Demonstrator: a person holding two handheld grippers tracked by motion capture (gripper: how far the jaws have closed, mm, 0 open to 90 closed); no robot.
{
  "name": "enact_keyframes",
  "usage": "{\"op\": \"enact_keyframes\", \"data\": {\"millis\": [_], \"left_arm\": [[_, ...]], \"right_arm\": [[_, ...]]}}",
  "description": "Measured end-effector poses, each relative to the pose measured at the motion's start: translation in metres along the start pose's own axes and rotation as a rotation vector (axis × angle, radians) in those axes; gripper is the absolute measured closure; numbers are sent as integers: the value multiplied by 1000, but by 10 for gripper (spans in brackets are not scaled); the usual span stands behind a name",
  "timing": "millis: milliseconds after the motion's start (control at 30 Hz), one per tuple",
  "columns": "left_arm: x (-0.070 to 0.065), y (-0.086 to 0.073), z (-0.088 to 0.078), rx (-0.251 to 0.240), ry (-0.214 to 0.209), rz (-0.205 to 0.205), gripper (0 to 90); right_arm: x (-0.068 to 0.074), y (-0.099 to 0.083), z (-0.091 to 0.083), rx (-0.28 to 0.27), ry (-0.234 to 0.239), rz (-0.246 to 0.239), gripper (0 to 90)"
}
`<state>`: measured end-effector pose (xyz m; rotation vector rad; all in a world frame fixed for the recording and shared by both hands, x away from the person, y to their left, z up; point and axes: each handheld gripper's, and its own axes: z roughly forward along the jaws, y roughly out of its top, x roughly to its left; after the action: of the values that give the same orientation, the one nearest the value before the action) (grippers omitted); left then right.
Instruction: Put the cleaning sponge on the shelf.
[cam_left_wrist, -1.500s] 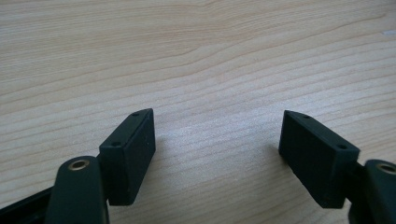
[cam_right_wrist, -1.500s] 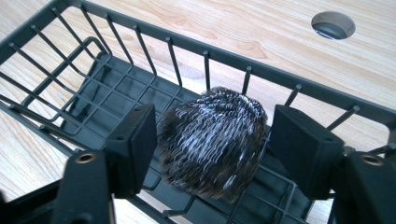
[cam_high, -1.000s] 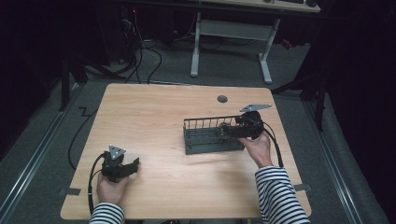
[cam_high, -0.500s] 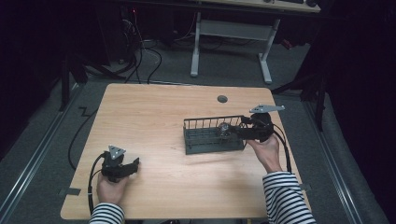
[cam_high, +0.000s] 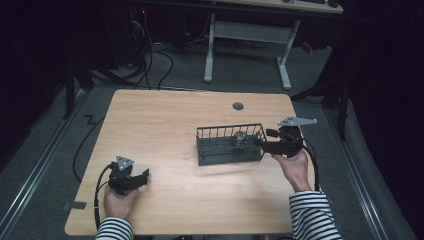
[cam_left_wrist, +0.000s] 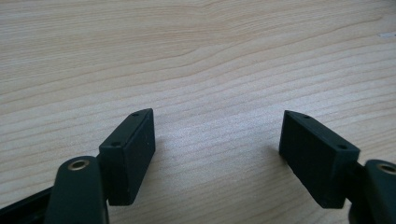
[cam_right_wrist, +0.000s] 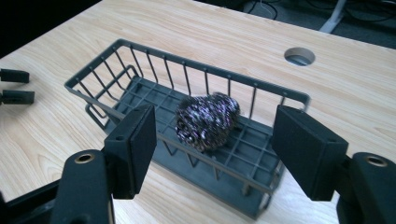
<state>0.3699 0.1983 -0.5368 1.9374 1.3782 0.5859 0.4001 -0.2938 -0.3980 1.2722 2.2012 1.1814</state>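
A crinkly ball of steel-wool scourer, dark with a purplish metallic sheen (cam_right_wrist: 207, 120), lies on the floor of a dark grey wire basket (cam_right_wrist: 140, 63), toward the basket's end nearest the right tongs (cam_right_wrist: 212, 149), and the basket stands on the pale wooden worktop (cam_high: 165, 125) right of its middle. The right tongs hang just above the basket's near rail with their jaws spread wide and nothing between them, the scourer framed in the gap but apart from both pads. Well away at the near left corner of the worktop, the left tongs (cam_left_wrist: 217, 149) rest low over bare wood, jaws likewise wide apart and empty. The scourer looks very light and springy: it should squash under a pinch and spring back, and its rough wire loops ought to give the pads good purchase. The risk is more of it snagging on the basket's grid. It is best taken across its fattest middle, from above and clear of the rail, with a close firm enough to bite into the coils.
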Motion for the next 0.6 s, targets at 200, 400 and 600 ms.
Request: {"op": "enact_keyframes", "data": {"millis": [200, 400, 600], "left_arm": [[0, 0, 0, 0, -1, -1, 274], [0, 0, 0, -1, -3, -2, 274], [0, 0, 0, 0, -5, 1, 274]], "right_arm": [[-1, -2, -18, -38, -8, 4, 319], [2, -8, -28, -40, -14, 2, 338], [5, -17, -33, -39, -23, -3, 343]]}}
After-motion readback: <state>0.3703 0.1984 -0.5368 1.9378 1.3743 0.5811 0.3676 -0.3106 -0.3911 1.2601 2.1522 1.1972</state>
